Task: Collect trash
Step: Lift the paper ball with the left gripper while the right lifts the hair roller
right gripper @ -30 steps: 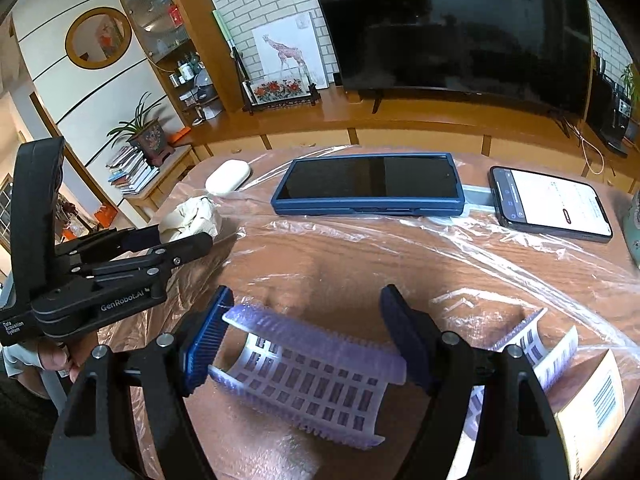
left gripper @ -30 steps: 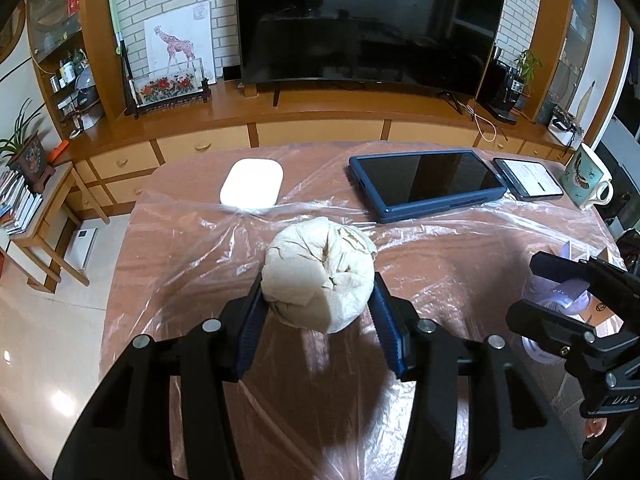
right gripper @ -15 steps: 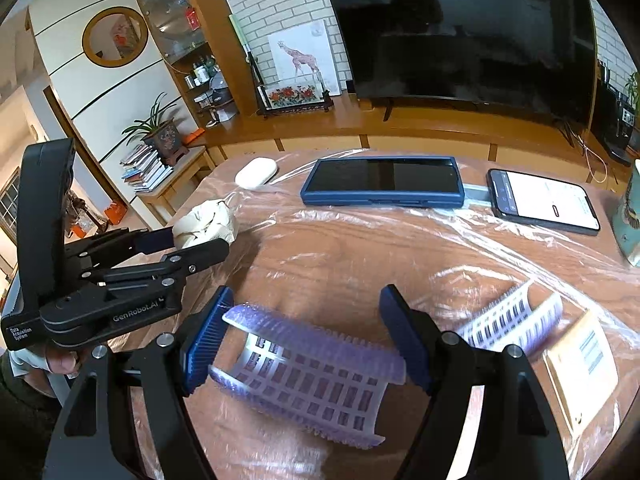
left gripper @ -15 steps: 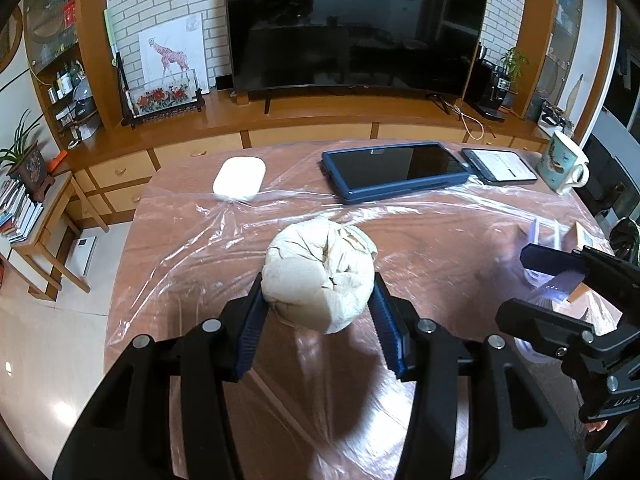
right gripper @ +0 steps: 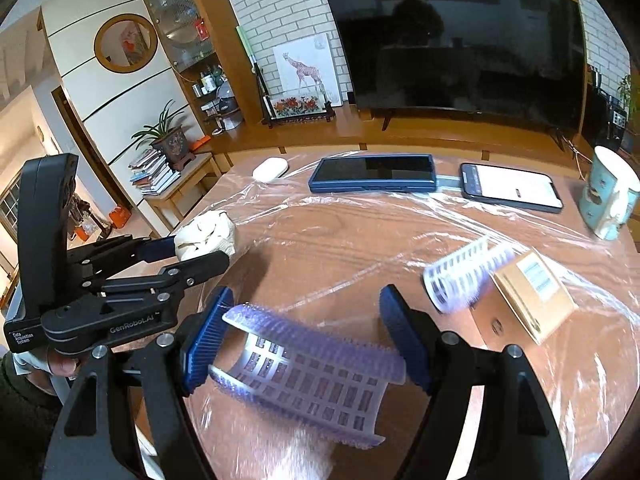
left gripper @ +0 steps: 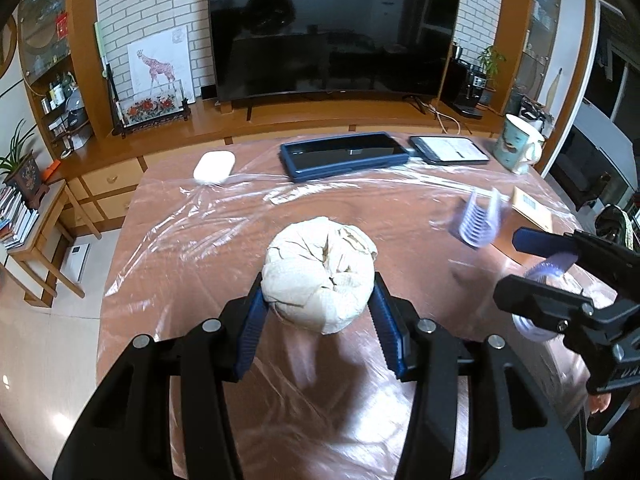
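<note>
We have the left gripper [left gripper: 318,312] clamped on the crumpled paper ball [left gripper: 320,272], pads squeezing its sides, ball lifted off the plastic-covered table [left gripper: 200,240]. Looks light, soft, crushable, so a mid-body pinch should suffice. The right gripper [right gripper: 306,336] holds the purple mesh sleeve [right gripper: 308,376] crosswise between its pads; probably light, springy, easily deformed. A second mesh sleeve [right gripper: 464,276] lies on the table beside the cardboard box [right gripper: 532,292], ahead-right of the right gripper, well apart.

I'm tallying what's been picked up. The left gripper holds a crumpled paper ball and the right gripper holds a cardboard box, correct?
Not quite. The left gripper does hold the crumpled paper ball, but the right gripper holds a purple plastic mesh piece; the right wrist view shows the cardboard box lying on the table.
</note>
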A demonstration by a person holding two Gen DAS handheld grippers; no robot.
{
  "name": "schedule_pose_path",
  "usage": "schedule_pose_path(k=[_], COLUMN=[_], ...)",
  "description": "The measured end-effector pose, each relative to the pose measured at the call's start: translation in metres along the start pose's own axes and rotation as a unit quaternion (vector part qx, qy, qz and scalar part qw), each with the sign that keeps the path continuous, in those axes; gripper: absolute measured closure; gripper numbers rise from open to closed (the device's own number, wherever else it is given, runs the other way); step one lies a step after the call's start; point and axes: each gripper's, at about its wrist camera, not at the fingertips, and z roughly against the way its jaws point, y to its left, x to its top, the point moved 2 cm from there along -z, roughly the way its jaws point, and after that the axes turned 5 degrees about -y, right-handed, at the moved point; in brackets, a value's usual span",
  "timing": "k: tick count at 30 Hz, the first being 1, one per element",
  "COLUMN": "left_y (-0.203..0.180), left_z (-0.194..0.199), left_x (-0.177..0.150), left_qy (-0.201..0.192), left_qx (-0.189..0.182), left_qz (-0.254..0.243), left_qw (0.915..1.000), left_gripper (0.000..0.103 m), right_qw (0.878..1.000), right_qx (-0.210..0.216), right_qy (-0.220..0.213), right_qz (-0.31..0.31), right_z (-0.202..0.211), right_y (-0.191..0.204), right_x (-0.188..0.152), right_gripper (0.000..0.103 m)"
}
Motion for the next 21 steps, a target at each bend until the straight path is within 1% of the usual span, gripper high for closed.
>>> schedule_pose_path(k=[10, 21], left_y=[-0.039, -0.078], left_z=[0.038, 0.073], left_x=[-0.029, -0.069], left_qy=[-0.005, 0.003], left_qx=[-0.02, -0.039], left_qz=[-0.015, -0.033], left_qw=[0.9997, 0.9987], left_gripper=[0.052, 0.052], right_qw=[1.0, 1.0], right_qx=[-0.008, -0.014], right_qy=[-0.007, -0.002], right_qz=[-0.012, -0.008], right_z=[0.051, 0.101], right_y=[-0.005, -0.001], right_x=[-0.032, -0.071], right_gripper=[0.028, 0.028])
